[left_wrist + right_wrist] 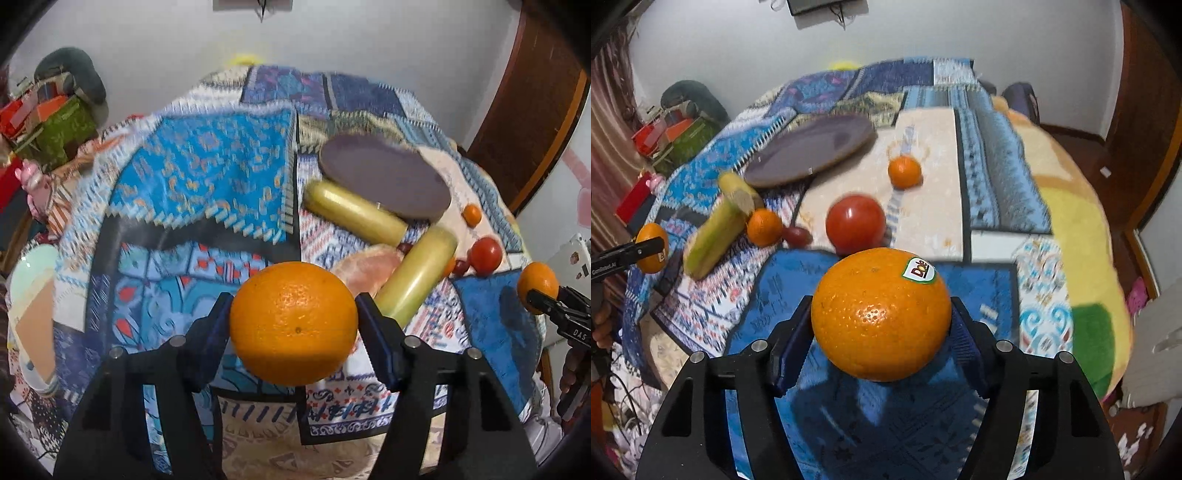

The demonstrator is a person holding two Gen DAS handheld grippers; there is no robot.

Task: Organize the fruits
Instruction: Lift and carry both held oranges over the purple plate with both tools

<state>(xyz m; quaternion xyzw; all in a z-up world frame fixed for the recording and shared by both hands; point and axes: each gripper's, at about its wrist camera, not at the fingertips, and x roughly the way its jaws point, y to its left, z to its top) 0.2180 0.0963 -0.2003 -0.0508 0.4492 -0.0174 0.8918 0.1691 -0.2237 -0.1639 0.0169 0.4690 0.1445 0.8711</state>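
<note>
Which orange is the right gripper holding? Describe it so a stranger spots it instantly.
Start at the patchwork blanket and its purple plate. Nearer the camera, the right gripper clamps a large orange. Only this one bears a Dole sticker.

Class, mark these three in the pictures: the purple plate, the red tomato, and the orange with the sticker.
purple plate (809,149): right wrist view, on its bare middle.
red tomato (856,221): right wrist view, on its rounded front.
orange with the sticker (881,314): right wrist view, on its peel below the sticker.
</note>
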